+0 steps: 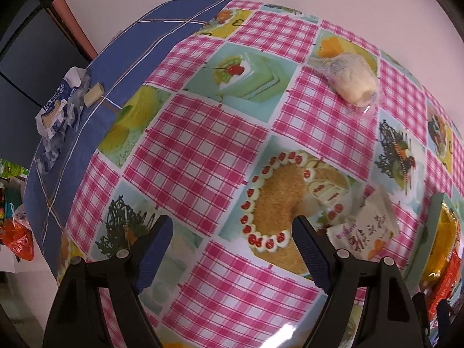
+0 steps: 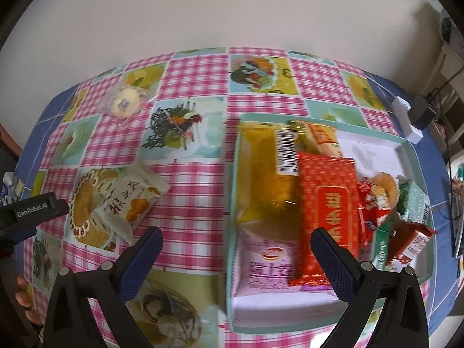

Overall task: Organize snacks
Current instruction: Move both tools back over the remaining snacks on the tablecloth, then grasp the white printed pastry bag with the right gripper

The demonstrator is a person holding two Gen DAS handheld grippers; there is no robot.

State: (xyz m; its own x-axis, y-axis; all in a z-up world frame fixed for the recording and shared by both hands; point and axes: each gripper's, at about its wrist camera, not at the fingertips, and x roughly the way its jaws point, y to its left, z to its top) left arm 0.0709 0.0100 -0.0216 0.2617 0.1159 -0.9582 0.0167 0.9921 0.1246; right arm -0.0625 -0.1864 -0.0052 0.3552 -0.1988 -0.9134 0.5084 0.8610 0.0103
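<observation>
Table [image 1: 203,150] under a pink checked cloth with cake pictures, blue cloth [image 1: 162,20] showing at its far left edge. Pale green box [image 2: 232,217] sits right of centre in the right wrist view, packed with snacks: yellow packet [image 2: 261,174] at its left side, red packet [image 2: 327,203] lying over the middle, pink packet [image 2: 269,264] at the near end partly under both, smaller red and green packets [image 2: 411,203] piled on the right. Outside the box, on the cloth to its left, a white snack packet with orange fruit print [image 2: 130,200] lies flat; a clear-wrapped pastry [image 2: 124,103] lies farther back left, well apart from it. Left gripper [image 1: 232,229] hangs over the cloth, fingers spread wide, nothing between them, white packet just right of its right finger. Right gripper [image 2: 236,240] also wide, empty, straddling the box's left wall. Torn blue-white wrapper [image 1: 58,110] and small cream block [image 1: 93,97] at far left on the blue cloth.
</observation>
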